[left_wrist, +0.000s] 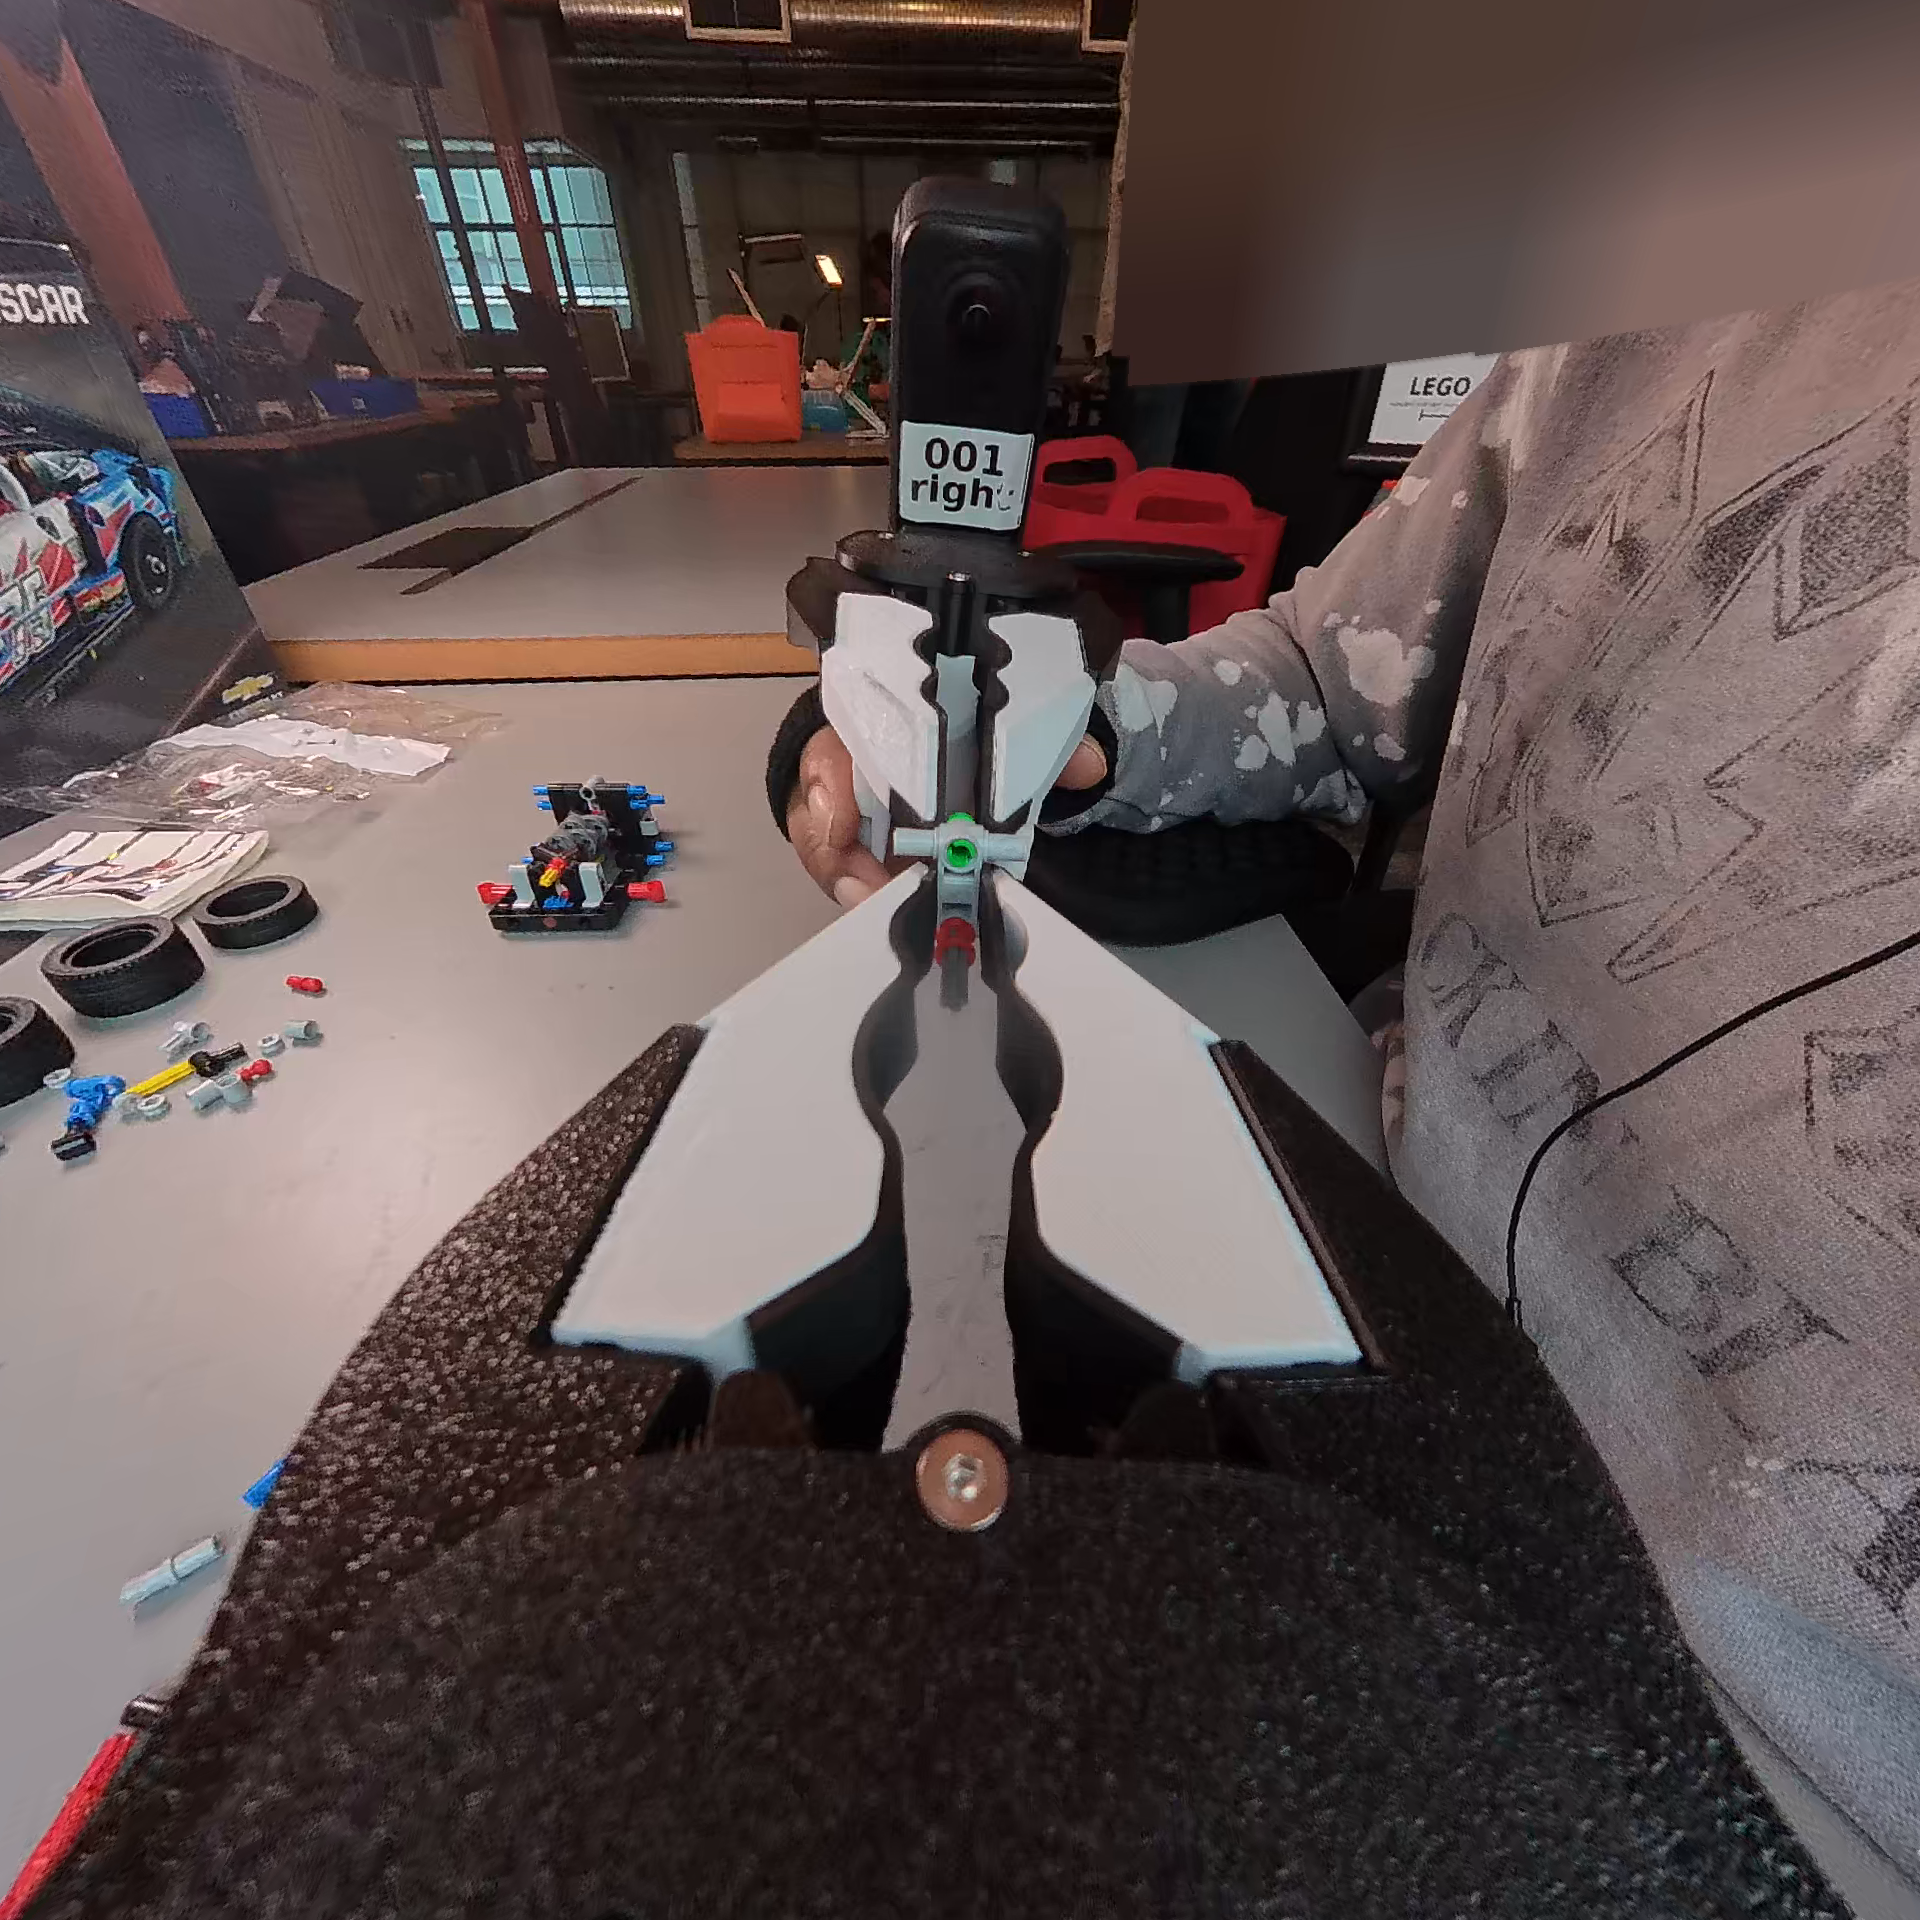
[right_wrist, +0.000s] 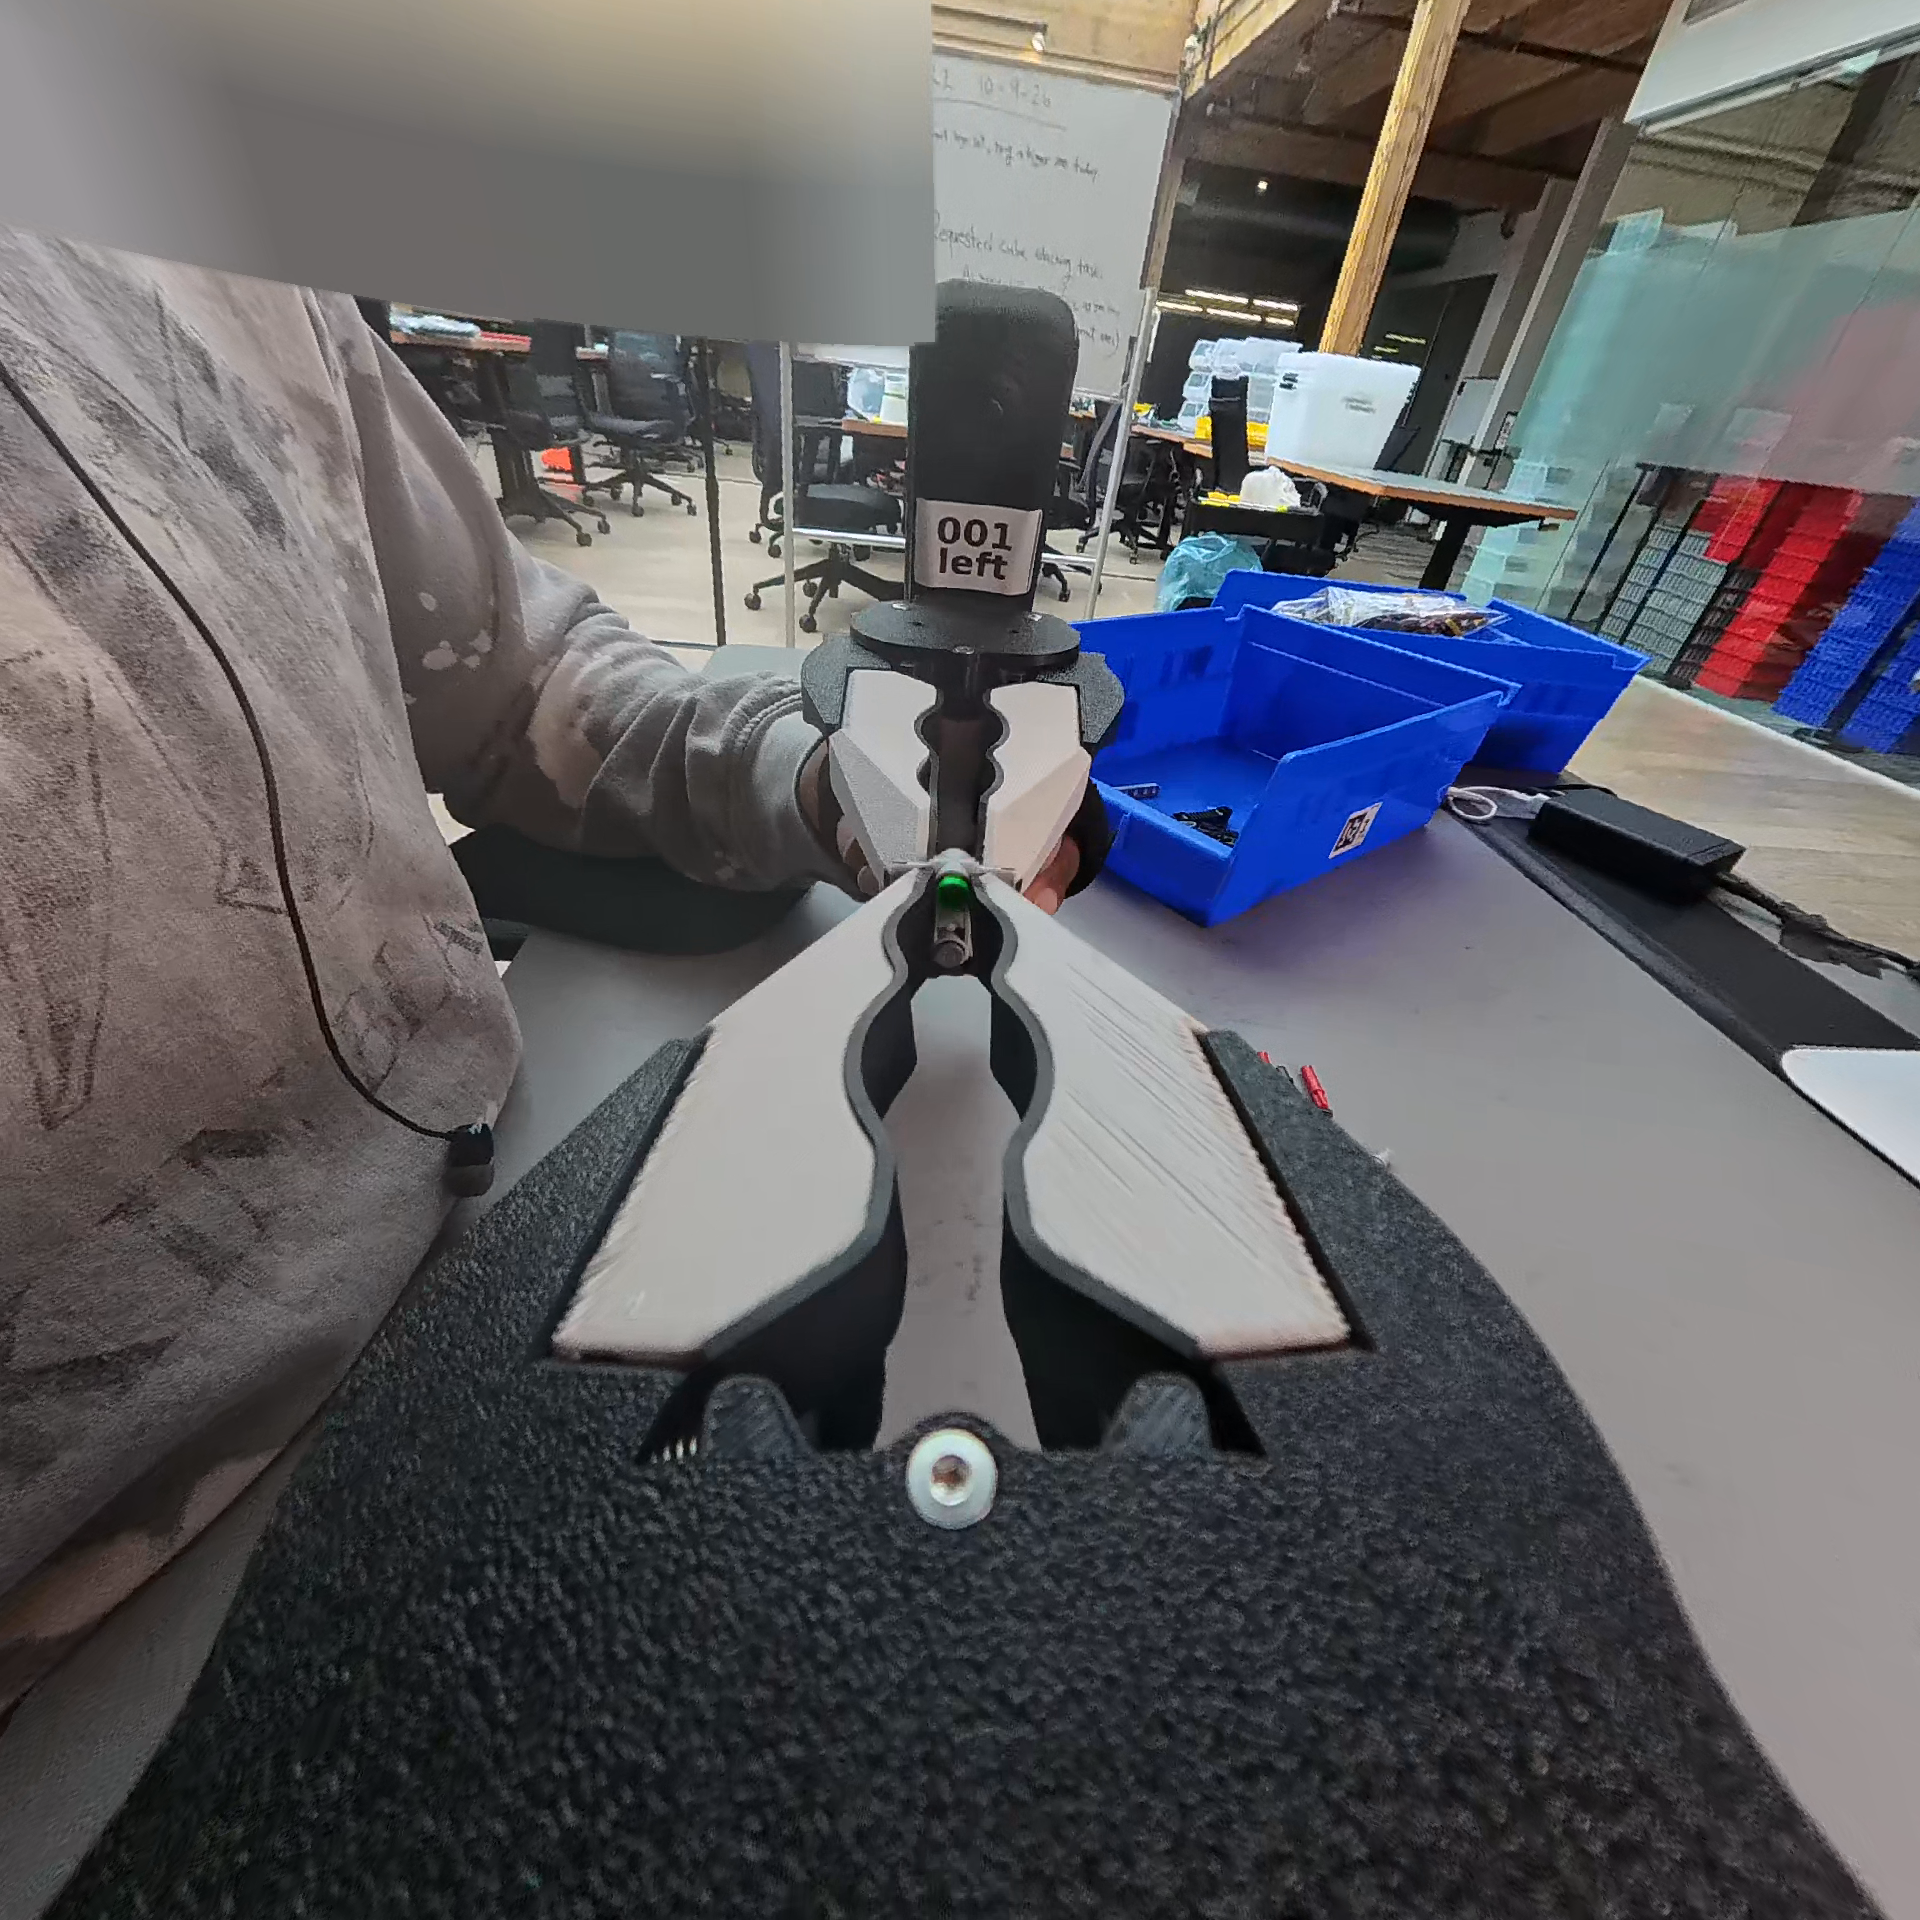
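Note:
My left gripper (left_wrist: 956, 885) and right gripper (right_wrist: 951, 878) face each other tip to tip above the grey table (left_wrist: 416, 1195). Both are shut on one small brick assembly (left_wrist: 958, 862). It has a light grey cross connector with a green pin (left_wrist: 961, 854), a red bush (left_wrist: 951, 938) and a black axle (left_wrist: 950, 982). The red bush and axle sit in the gap between my left fingers. In the right wrist view the green pin (right_wrist: 951, 889) and a grey part (right_wrist: 948, 940) show between my right fingers. The right gripper (left_wrist: 961, 821) and the left gripper (right_wrist: 956, 854) each show in the other's view, held by a person's hand.
A part-built black chassis (left_wrist: 577, 857), black tyres (left_wrist: 255, 909), loose small pieces (left_wrist: 197, 1081), a sticker sheet (left_wrist: 125, 873) and clear bags (left_wrist: 301, 748) lie on the left of the table. A box with a car picture (left_wrist: 73, 520) stands behind. Blue bins (right_wrist: 1299, 748) and a black adapter (right_wrist: 1636, 842) are on the right. My two grippers' fingertips are within a few centimetres of each other.

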